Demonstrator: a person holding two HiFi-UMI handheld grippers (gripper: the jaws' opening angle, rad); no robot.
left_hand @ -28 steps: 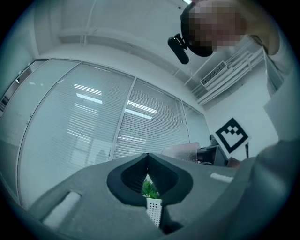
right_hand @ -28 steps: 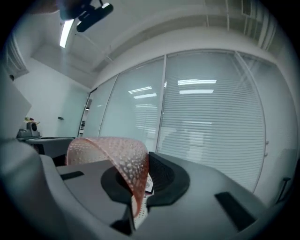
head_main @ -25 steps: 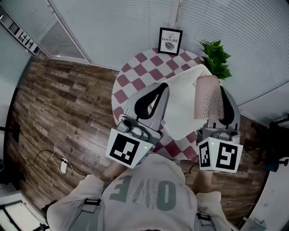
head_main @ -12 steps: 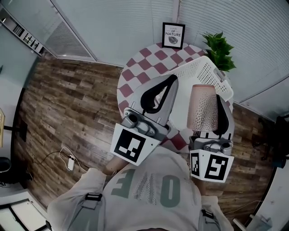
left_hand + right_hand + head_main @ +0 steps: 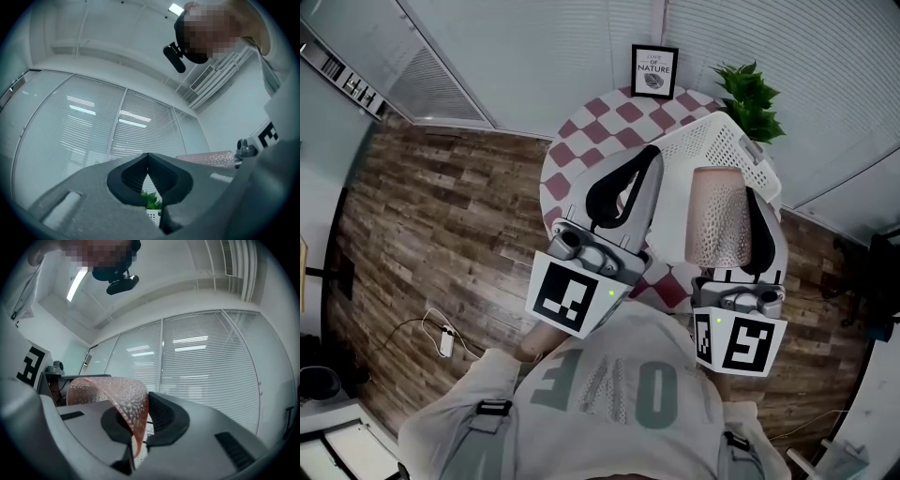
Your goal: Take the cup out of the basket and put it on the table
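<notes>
Though small, "NATURE" on framed print (image 5: pixel 654 71)

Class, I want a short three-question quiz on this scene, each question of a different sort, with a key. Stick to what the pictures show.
1. True or false: the left hand-held gripper is shut and empty.
2. What does the white basket sit on? A: a chair. B: the checkered table. C: a shelf.
3. Fill in: the pink cup is clamped in the ____ hand-held gripper.

Key: 1 true; 2 B; 3 right.
</notes>
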